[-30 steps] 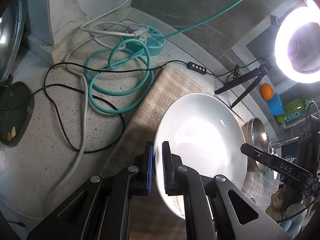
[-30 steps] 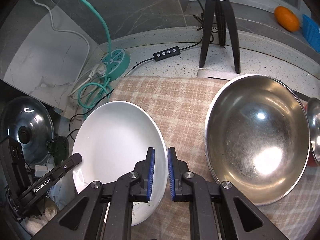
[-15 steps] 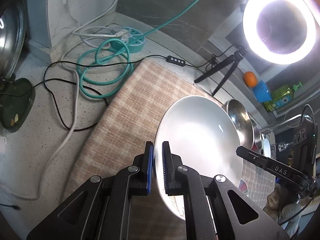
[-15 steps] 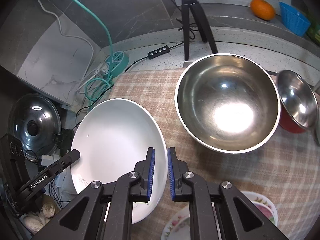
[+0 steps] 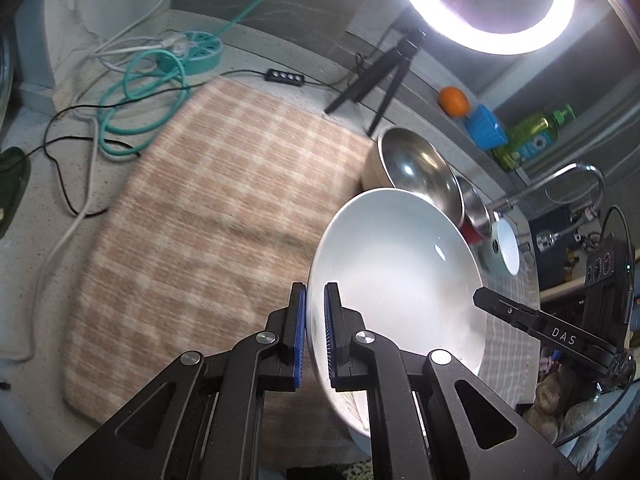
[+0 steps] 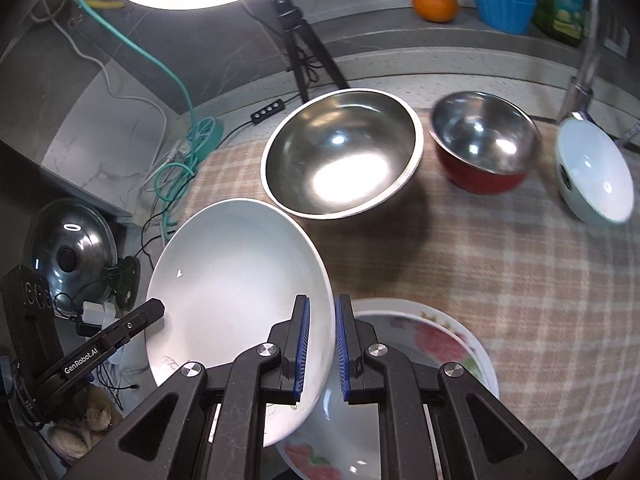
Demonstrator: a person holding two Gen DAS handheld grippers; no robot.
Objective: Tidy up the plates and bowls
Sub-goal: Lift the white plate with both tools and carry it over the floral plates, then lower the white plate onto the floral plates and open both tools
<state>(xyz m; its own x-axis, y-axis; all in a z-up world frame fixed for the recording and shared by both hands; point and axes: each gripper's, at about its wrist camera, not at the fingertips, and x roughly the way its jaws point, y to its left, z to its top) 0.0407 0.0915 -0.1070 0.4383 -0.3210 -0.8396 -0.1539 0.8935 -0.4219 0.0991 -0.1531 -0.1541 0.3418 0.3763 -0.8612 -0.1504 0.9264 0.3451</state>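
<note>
A plain white plate [image 5: 396, 272] [image 6: 236, 280] hangs above the checked cloth [image 5: 208, 208], held by both grippers at opposite rims. My left gripper [image 5: 315, 300] is shut on its left rim. My right gripper [image 6: 320, 316] is shut on its right rim. In the right wrist view a flowered plate [image 6: 432, 340] lies on the cloth just under and right of the white plate. Behind stand a large steel bowl [image 6: 340, 152], a red bowl with a steel inside [image 6: 484, 148] and a white bowl [image 6: 596, 172].
A ring light [image 5: 484, 0] on a black tripod [image 5: 372, 80] stands at the back. Teal and white cables [image 5: 152, 80] lie left of the cloth. An orange [image 6: 435, 3], a blue cup [image 6: 502, 6] and a green bottle [image 5: 528, 140] sit on the back ledge. A pot lid [image 6: 68, 256] lies far left.
Both grippers have carried the white plate to the right, away from the cables and over the cloth. The flowered plate, the red bowl and the white bowl have come into view.
</note>
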